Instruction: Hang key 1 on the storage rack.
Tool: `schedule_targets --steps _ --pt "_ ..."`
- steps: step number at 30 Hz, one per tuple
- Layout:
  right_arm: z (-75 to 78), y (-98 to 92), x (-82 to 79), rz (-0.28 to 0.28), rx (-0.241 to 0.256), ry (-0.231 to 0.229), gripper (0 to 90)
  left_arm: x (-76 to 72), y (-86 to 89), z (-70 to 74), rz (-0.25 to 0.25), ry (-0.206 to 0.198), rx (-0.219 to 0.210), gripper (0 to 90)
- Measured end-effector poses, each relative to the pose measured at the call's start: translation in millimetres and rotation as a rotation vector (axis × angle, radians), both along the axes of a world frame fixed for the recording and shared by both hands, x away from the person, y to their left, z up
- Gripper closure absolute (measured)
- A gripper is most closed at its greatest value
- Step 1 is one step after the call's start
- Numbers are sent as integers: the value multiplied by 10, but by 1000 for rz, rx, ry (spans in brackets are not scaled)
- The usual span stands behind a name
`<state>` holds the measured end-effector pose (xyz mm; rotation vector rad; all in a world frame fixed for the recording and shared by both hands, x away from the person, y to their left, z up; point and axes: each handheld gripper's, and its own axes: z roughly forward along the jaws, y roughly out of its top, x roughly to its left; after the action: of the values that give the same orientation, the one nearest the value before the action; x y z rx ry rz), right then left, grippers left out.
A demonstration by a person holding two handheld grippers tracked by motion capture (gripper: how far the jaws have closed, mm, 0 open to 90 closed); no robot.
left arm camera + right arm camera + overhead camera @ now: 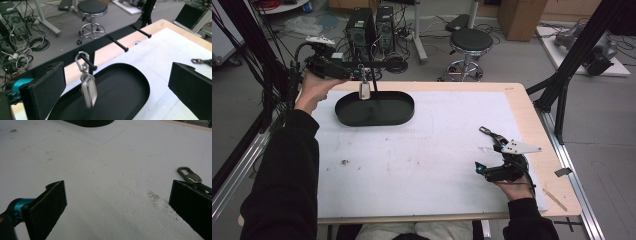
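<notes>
Plainly, keychain (88, 87) hangs vertically from peg (88, 60), tag downward.

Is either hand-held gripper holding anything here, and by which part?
Nothing is held. The left hand-held gripper and the right hand-held gripper stand open; the keychain hangs from a rack peg.

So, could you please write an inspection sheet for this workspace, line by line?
Surface: white mat on wooden table, a few dirt specks.
Job's things: keychain hanging on a peg of the black rack above the black oval tray; second clasp lying on the mat.
Clutter: nothing seen.
Grippers: left gripper jaws open by the rack; right gripper open beside the clasp.
Cables: tangled on the floor.
Surroundings: stool, computer towers.
</notes>
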<state>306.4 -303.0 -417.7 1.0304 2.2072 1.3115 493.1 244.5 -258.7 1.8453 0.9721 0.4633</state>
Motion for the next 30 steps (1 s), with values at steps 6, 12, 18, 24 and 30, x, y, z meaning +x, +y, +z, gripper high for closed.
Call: schedule_targets --steps 6,12,18,24,30 --pt "-5 9 16 3 -7 -2 7 -73 -64 -91 -35 10 10 17" --pt "-12 7 20 0 -10 2 7 -133 -51 -133 -39 9 8 17" --pt "-18 -9 25 -4 -13 -3 7 -208 -55 -196 -48 24 23 17" --pt "-22 -13 23 -7 -12 0 7 -310 -46 -266 -66 27 15 17" --pt "-23 -16 24 -8 -13 2 7 -417 -10 -346 -73 34 12 17"
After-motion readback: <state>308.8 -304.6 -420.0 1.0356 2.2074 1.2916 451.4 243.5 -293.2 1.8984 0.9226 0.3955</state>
